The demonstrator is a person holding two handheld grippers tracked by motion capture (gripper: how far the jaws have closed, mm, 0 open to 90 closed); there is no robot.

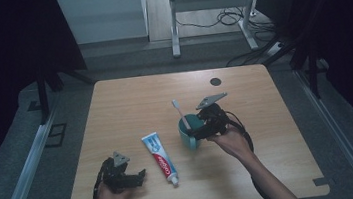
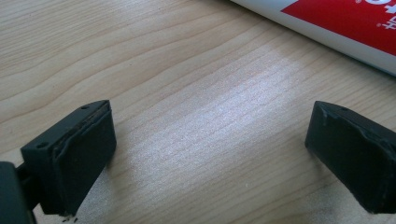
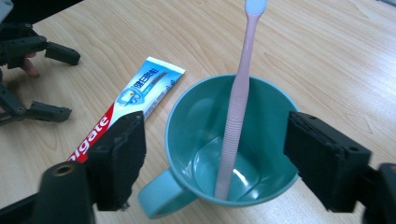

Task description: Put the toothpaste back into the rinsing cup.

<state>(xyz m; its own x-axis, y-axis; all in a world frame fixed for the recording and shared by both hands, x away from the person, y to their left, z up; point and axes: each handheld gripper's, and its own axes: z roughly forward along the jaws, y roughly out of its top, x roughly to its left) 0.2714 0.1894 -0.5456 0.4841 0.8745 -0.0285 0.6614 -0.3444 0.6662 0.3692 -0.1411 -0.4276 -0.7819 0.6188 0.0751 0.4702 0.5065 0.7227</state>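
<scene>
A pink toothbrush [image 3: 236, 112] stands in the teal cup [image 3: 275, 100] on the desk [image 1: 129, 97], handle end on the cup's floor, head up and leaning over the far rim. The right claw [image 3: 212, 156] straddles the cup, released, pads clear of toothbrush and cup. Left of the cup lies the toothpaste tube [image 1: 160, 158], cap toward the person. Beyond the tube, the left claw [image 1: 135, 178] rests released.

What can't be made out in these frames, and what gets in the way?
- Toothpaste tube: left gripper view, cut by the top and right edges; cap out of frame.
- Toothbrush: right gripper view, bristle head cropped by the top edge.
- Cup: high view, the right gripper covers its right side.
- Small print on the tube: too small throughout.
</scene>
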